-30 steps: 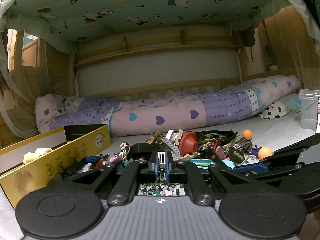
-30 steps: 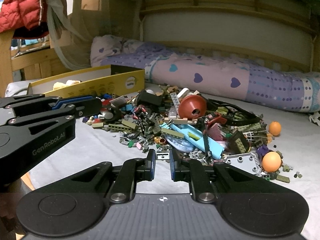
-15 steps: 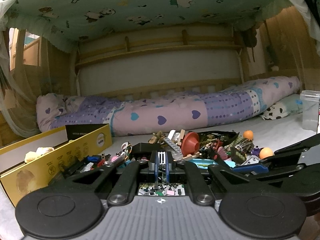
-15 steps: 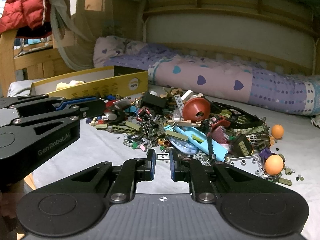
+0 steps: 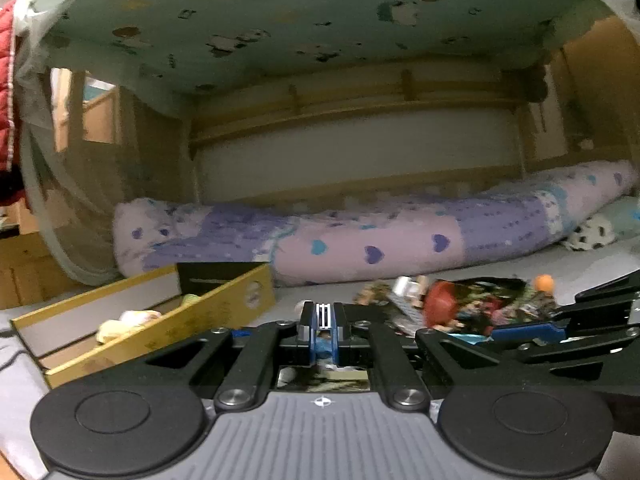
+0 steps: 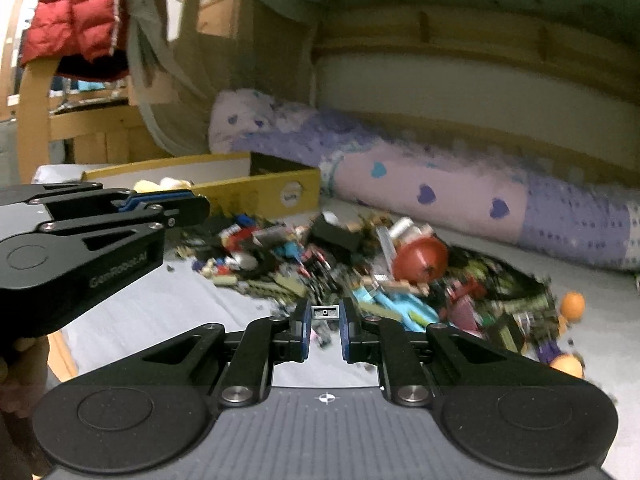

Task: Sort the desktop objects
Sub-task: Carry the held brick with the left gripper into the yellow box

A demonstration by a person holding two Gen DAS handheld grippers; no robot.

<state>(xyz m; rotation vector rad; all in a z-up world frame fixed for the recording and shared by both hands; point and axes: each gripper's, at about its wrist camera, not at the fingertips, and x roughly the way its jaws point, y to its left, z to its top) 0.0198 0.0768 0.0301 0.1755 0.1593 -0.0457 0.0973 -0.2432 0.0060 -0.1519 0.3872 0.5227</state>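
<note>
My left gripper is shut on a thin white ribbed piece held edge-on at its tips. In the right wrist view it hovers at the left, in front of the yellow cardboard box. My right gripper is shut on a small grey studded plate, lifted above the near edge of the toy pile. The pile of bricks and small parts lies on the grey bedsheet, with a red dome in it. The open box holds a few pale soft things.
A rolled purple heart-print quilt runs along the back wall. Orange balls lie at the pile's right edge. A red jacket hangs on a wooden chair at the left. A hand grips the left gripper's handle.
Both grippers have lifted and swung left toward the yellow box, each keeping its piece. The pile has slid to the right in both views, and the pictures have gone blurry.
</note>
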